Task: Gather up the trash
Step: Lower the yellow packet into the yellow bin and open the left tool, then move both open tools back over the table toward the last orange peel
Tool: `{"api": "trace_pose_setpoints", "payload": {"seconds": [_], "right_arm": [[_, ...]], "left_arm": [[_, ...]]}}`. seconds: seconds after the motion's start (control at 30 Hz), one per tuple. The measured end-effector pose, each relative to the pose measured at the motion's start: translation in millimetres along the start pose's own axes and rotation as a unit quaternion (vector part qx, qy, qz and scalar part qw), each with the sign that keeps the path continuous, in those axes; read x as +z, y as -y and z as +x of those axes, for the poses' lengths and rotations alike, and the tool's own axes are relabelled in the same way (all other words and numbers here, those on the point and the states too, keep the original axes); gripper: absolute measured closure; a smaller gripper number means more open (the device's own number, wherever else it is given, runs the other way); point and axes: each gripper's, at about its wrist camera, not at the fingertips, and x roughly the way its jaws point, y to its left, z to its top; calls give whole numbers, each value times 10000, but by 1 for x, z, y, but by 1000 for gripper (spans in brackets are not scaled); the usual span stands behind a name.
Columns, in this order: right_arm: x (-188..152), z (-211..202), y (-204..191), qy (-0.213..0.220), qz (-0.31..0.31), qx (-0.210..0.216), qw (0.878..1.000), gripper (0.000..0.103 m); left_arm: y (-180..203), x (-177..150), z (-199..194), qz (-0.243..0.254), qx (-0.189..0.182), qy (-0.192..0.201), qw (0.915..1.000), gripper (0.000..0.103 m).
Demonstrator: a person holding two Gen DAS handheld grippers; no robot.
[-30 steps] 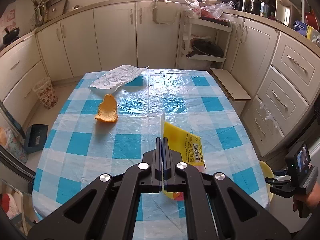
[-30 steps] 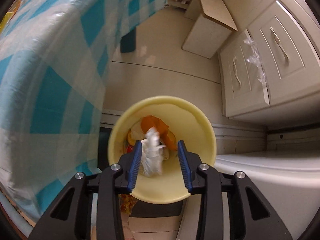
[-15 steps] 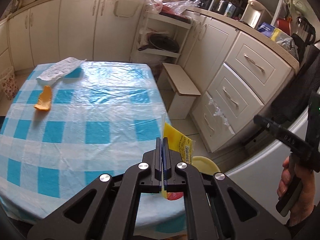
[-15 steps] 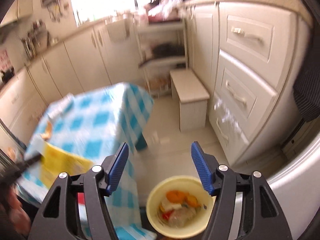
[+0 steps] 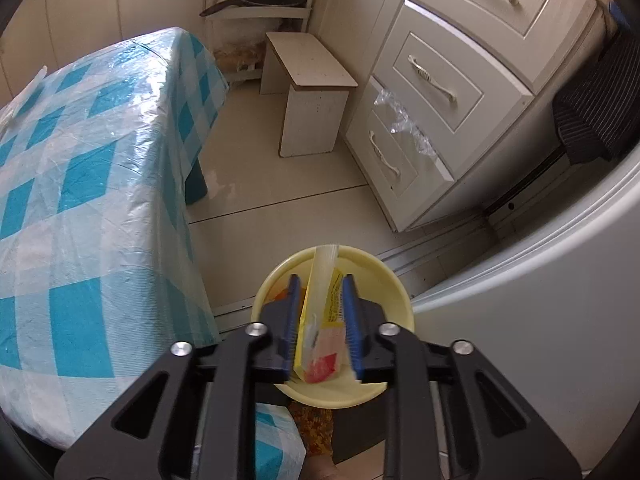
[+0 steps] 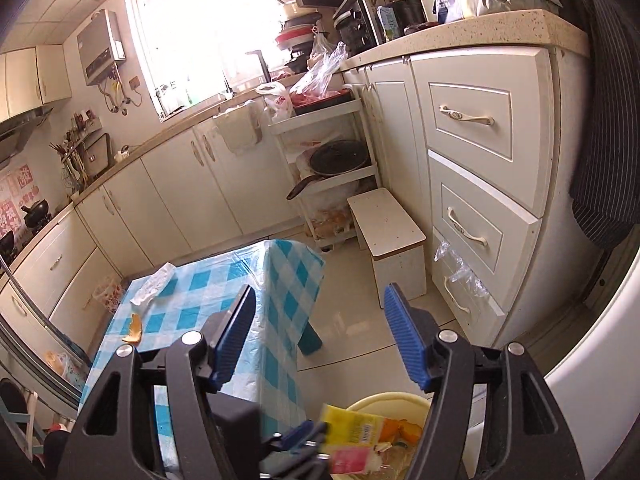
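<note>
Left claw [image 5: 320, 320] now above yellow bin [image 5: 394, 280], jaws opening, yellow wrapper [image 5: 326, 320] dropping; right claw [image 6: 320, 340] spread, empty; table [image 6: 192, 292] peel [image 6: 134, 328] remains

Checked tablecloth [image 5: 92, 184], small white stool [image 5: 316, 92], drawer unit [image 5: 452, 92], frying pan [image 6: 340, 158]

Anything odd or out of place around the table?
Orange peel and crumpled paper lie loose on the checked table. Torn plastic film hangs from the bottom drawer.
</note>
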Motion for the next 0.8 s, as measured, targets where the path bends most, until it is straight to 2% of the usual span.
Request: {"api": "trace_pose_setpoints", "payload": {"seconds": [0.1,0.27,0.4,0.5,0.57,0.67,0.8], "right_arm": [[2,0,2,9,57,5,10000,38],[0,5,-2,-9,54,-24,10000,35],[-1,12,-15,-76,-32,10,10000,33],[-6,27,-32,-255,-166,55,9995,31],[-12,39,-51,-429,-370,127,9983,31],[-24,57,-84,-639,-754,262,9948,30],[-44,84,-128,-926,-1171,463,9877,30]], "left_arm": [[2,-1,-3,58,-1,56,10000,54],[-23,3,-30,-15,79,285,9996,45],[-75,5,-66,-239,354,555,9975,39],[-138,10,-96,-715,725,803,9916,36],[-191,15,-117,-1172,1042,940,9831,34],[-280,26,-144,-1996,1481,1073,9627,32],[-383,40,-163,-3010,1587,1192,9327,31]]}}
